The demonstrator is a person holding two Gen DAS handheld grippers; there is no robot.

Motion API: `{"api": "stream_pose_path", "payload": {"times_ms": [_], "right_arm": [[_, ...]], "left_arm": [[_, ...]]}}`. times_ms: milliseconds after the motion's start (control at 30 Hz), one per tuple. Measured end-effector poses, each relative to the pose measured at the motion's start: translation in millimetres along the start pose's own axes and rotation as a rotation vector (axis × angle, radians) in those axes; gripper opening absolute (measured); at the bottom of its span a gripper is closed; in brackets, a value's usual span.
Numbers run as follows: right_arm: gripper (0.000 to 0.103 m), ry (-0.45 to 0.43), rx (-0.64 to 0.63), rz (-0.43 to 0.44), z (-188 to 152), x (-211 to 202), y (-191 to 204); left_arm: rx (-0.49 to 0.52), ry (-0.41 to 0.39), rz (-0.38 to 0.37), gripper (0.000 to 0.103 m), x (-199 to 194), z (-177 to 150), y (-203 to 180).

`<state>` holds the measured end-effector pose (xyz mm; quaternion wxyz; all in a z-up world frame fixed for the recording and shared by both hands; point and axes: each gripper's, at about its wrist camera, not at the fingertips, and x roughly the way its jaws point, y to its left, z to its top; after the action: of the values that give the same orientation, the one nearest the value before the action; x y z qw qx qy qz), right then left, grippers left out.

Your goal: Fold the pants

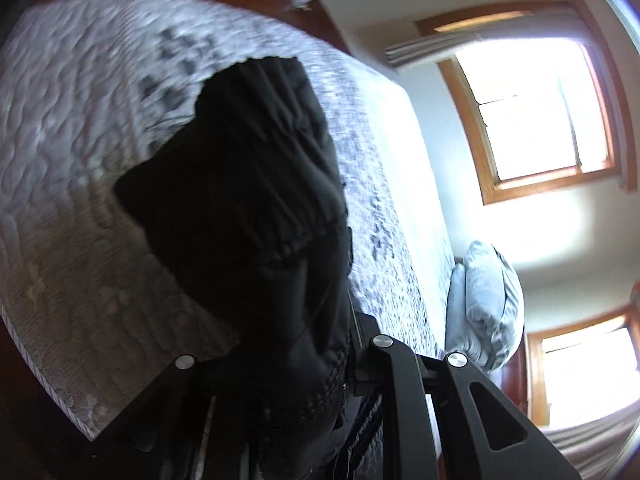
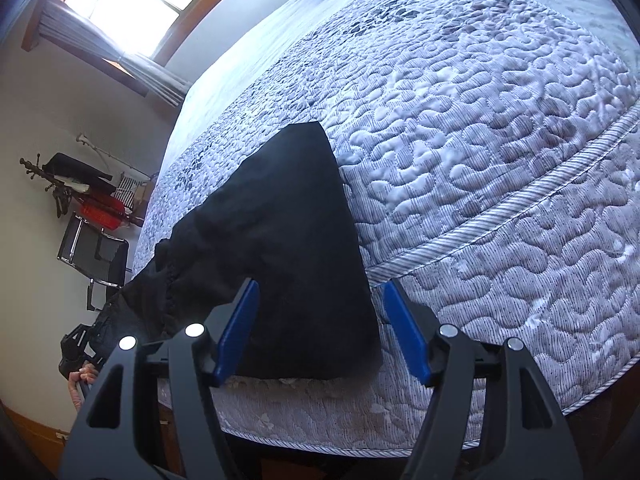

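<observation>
Black pants (image 2: 296, 240) on a bed (image 2: 500, 128) covered by a quilted grey-white spread. In the right wrist view, one end of the pants lies flat near the bed's near edge, while the rest rises off the spread toward the lower left. There the left hand-held gripper (image 2: 86, 340) holds it, with a hand (image 2: 78, 380) just visible beneath. In the left wrist view, the gathered waistband (image 1: 280, 216) hangs in front of the lens. The fabric runs down between the left hand-held gripper's black fingers, which are pressed together and pinch the pants. The right hand-held gripper (image 2: 320, 332) has its blue-padded fingers (image 2: 240, 332) spread wide. One stands on either side of the flat end of the pants; whether the pads touch the cloth cannot be told. A pillow (image 1: 488, 304) lies at the far end of the bed. Bright windows (image 1: 540, 116) and a chair (image 2: 96, 256) stand beyond.
</observation>
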<state>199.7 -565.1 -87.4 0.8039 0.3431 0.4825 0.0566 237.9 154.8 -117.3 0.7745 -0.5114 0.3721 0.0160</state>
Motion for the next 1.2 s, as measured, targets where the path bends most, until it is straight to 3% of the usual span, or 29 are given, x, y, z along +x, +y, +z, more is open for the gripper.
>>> {"api": "stream_pose_path", "payload": {"times_ms": [267, 600, 900, 1200], "right_arm": [[0.066, -0.011, 0.014, 0.005, -0.9, -4.2, -5.0], [0.066, -0.028, 0.039, 0.018, -0.5, -8.6, -16.3], [0.066, -0.05, 0.059, 0.022, 0.0, -16.5, -29.4], [0.066, -0.06, 0.073, 0.026, -2.8, -18.6, -39.6]], "left_arm": [[0.201, 0.005, -0.024, 0.017, 16.0, -12.7, -88.0], [0.437, 0.067, -0.05, 0.019, 52.0, -55.0, -187.6], [0.59, 0.113, -0.014, 0.02, 97.6, -94.4, -239.4], [0.705, 0.171, 0.028, 0.02, 118.2, -145.5, -254.9]]}}
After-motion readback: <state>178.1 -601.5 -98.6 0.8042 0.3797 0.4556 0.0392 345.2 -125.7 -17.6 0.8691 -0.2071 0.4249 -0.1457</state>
